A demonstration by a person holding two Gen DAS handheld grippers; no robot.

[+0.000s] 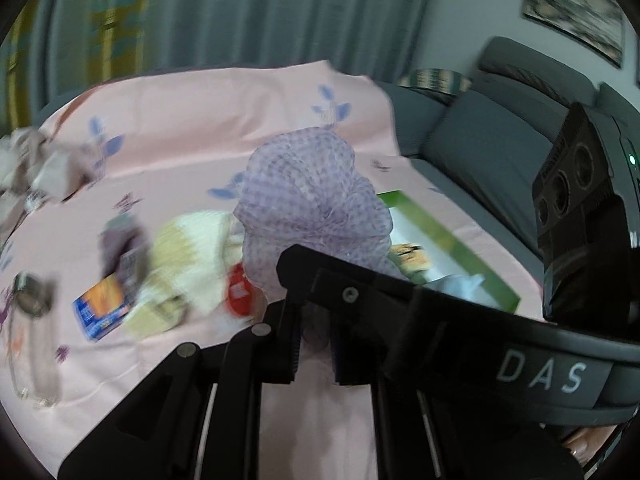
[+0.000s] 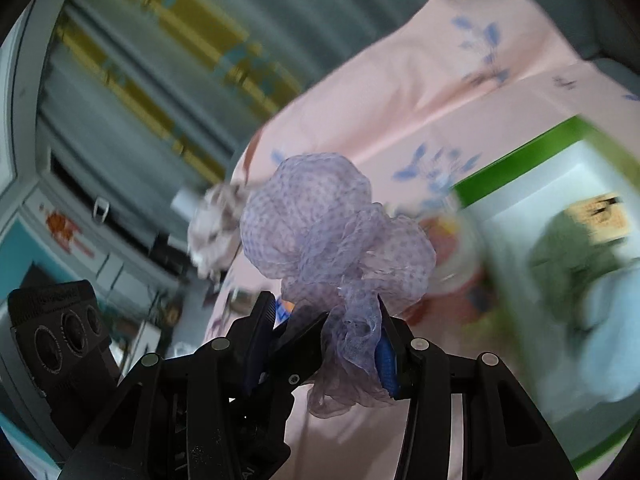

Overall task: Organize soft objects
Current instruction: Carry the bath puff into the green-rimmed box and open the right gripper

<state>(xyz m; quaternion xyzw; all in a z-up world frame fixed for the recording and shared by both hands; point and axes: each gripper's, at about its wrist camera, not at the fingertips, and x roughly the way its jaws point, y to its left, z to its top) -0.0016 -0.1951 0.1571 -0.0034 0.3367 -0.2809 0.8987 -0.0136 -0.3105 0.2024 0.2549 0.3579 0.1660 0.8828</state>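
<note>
above the pink floral sheet (image 1: 168,120), a lilac dotted mesh scarf (image 1: 316,204) hangs bunched in the air, off the surface. left gripper (image 1: 316,344) jaws closed tight on its lower end. right gripper (image 2: 328,336) jaws partly apart with the scarf's tail draped against the blue pad; cannot tell if it is pinched. right of the scarf sits a green-rimmed white box (image 2: 520,152) holding green and pale blue cloth. blurred small items lie on the sheet to the left.

Sheer lilac gauze cloth (image 1: 312,200), crinkled (dotted weave); pink bedsheet (image 1: 180,112) smooth, matt; tool (image 1: 316,344) matt black plastic.
</note>
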